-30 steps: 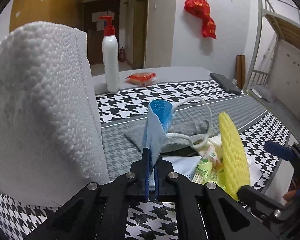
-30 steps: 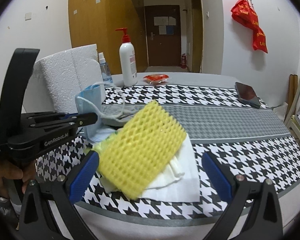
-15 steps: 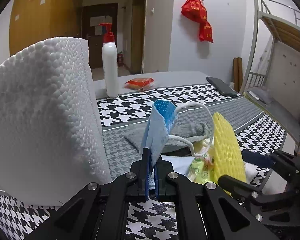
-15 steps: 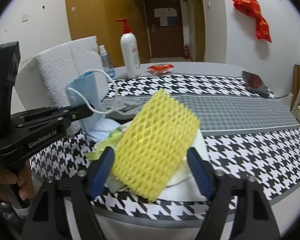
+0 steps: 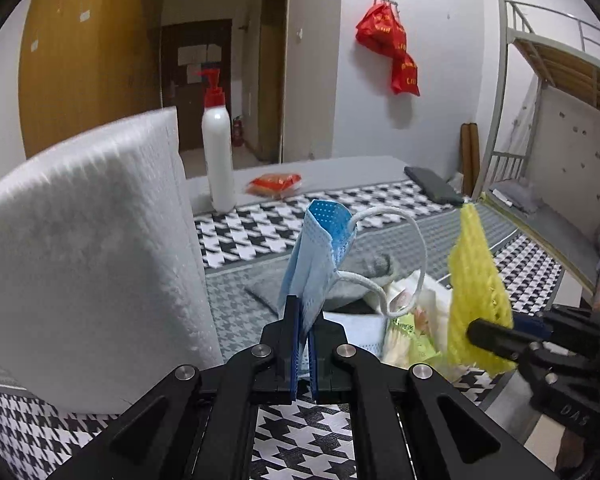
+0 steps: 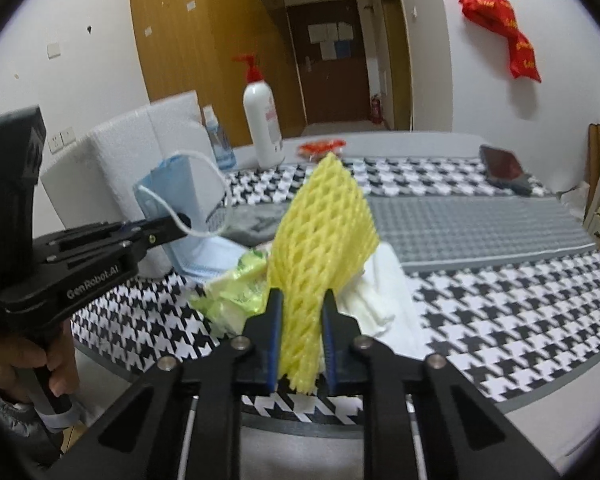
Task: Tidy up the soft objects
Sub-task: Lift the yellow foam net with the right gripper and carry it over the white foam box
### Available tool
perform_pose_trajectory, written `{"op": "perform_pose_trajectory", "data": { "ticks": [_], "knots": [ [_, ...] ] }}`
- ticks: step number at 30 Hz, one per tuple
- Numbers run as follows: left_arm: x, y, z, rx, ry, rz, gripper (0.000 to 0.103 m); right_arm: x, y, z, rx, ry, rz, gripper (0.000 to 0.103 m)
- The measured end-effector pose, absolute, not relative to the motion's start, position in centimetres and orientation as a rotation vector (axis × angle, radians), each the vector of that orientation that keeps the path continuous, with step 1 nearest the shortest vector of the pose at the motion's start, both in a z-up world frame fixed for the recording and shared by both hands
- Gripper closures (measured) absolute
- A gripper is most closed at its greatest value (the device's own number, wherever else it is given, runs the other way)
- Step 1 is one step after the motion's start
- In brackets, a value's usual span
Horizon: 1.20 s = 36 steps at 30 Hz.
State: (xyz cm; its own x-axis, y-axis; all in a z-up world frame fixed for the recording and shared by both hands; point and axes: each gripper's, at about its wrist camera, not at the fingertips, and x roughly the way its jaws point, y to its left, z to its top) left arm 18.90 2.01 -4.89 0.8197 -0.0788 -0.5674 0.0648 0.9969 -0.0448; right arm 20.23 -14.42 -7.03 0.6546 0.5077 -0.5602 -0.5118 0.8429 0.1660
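Observation:
My left gripper [image 5: 303, 312] is shut on a blue face mask [image 5: 320, 256] and holds it upright above the table; its white ear loop hangs to the right. The mask also shows in the right wrist view [image 6: 180, 208]. My right gripper [image 6: 300, 304] is shut on a yellow foam net sleeve [image 6: 324, 232], lifted off the pile; the sleeve also shows in the left wrist view [image 5: 474, 280]. Under them lie a grey cloth [image 5: 360, 276], a green packet [image 6: 240, 288] and white tissue [image 6: 384, 300].
A white foam block [image 5: 84, 248] stands close on the left. A white pump bottle [image 6: 262, 128], a red snack packet [image 5: 276, 182] and a dark phone [image 6: 504, 166] lie farther back on the houndstooth tablecloth [image 6: 500, 312]. A bunk bed frame [image 5: 540, 80] stands at right.
My right gripper has closed from wide open onto the yellow foam net and raised it upright. My left gripper still holds the mask and has shifted only slightly.

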Motion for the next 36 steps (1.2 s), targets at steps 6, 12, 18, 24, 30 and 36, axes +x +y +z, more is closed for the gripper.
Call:
{"op": "perform_pose_trajectory", "data": {
  "ticks": [6,12,18,24,30,36],
  "knots": [
    [17.4,1.9,-2.5,-0.011,0.541,-0.060,0.099,19.2,-15.5,-5.7,0.001,0.589,0.550,0.082],
    [15.9,1.8,-1.3,-0.005,0.504,-0.051,0.099,17.8,-15.8,-5.0,-0.011,0.558,0.534,0.082],
    [14.6,2.2,-1.4,-0.011,0.485,-0.034,0.099,16.9,-16.0,-4.5,-0.015,0.542,0.525,0.082],
    [13.2,3.1,-0.5,-0.010,0.455,-0.011,0.099,15.8,-16.2,-3.3,-0.007,0.501,0.518,0.082],
    [12.2,3.8,0.2,-0.007,0.434,0.010,0.099,15.2,-16.1,-2.7,-0.010,0.484,0.516,0.082],
    [10.9,4.6,0.1,-0.011,0.423,0.035,0.099,14.9,-15.6,-2.6,-0.017,0.483,0.523,0.082]
  ]
}}
